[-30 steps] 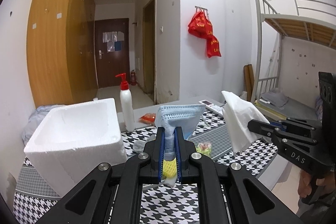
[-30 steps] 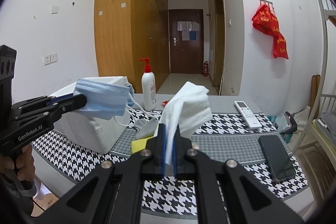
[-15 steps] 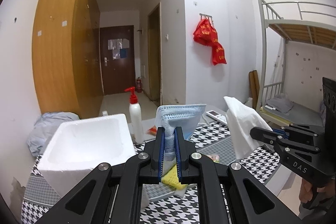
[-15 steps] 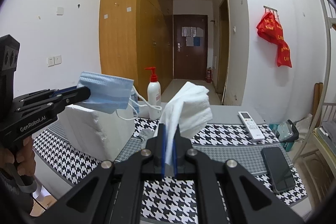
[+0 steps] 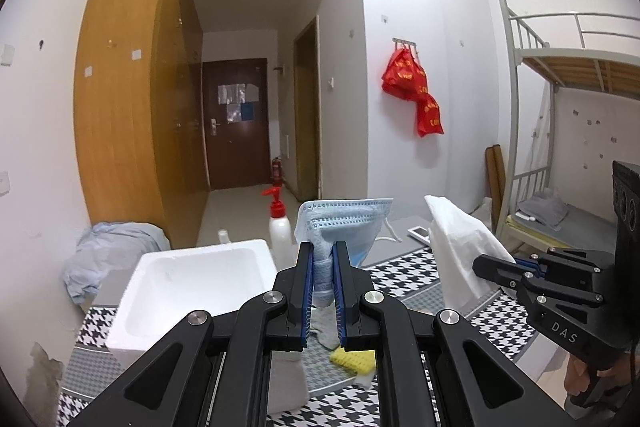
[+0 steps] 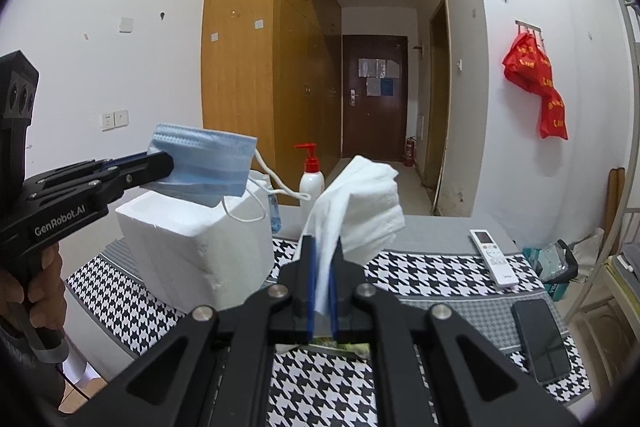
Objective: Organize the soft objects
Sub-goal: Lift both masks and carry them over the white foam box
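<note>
Both grippers have lifted higher w/ loads: left gripper [image 5: 322, 259] clamped tight on blue face mask [image 6: 204, 159], now over foam box [image 5: 192, 283]; right gripper [image 6: 321, 267] pinches white tissue [image 6: 360, 207] alongside. Drop-in looks next.

Pleated nonwoven face mask [image 5: 343, 223]; soft crumpled white tissue [image 6: 360, 203]; grainy white foam box [image 5: 192, 283]; matt houndstooth cloth on the desk [image 6: 420, 279]; glossy phone [image 6: 540, 339].

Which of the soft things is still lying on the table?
The yellow sponge and grey cloth; the mask and tissue are held up in grippers.
</note>
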The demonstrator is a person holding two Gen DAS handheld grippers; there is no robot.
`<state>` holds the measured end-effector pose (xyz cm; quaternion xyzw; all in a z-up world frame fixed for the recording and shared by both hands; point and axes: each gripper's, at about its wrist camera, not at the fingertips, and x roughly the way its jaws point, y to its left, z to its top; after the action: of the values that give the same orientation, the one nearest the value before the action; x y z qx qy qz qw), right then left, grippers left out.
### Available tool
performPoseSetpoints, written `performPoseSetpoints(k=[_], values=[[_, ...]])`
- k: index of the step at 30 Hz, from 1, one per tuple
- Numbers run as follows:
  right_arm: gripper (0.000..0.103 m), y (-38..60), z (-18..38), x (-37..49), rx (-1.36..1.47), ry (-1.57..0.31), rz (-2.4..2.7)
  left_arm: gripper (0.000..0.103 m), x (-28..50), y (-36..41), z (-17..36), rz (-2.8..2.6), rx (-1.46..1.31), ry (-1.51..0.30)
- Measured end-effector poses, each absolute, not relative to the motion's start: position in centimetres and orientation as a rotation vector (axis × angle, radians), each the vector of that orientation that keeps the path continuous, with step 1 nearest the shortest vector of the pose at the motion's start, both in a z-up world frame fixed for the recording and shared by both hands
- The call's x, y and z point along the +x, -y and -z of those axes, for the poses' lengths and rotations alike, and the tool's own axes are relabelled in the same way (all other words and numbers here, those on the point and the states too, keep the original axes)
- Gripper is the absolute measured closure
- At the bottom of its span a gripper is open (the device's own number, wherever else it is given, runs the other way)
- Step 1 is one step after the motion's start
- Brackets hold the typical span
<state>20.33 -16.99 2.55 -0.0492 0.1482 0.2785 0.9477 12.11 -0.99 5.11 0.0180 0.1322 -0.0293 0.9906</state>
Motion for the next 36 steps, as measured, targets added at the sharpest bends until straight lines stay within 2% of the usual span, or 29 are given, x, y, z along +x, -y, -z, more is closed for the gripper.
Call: performPoseSetpoints(k=[21,36], values=[[0.095,12.5,-4.1,21.1,-0.129,-0.274,-0.669,0.093,11.9,-3.1,-7.0,-0.059,0.018,-0.246],[0.095,9.7,-4.5,21.8,-0.138,-0.264,-0.744,0.093,12.5,-5.9,-6.4,-0.153,0.013,-0.286]])
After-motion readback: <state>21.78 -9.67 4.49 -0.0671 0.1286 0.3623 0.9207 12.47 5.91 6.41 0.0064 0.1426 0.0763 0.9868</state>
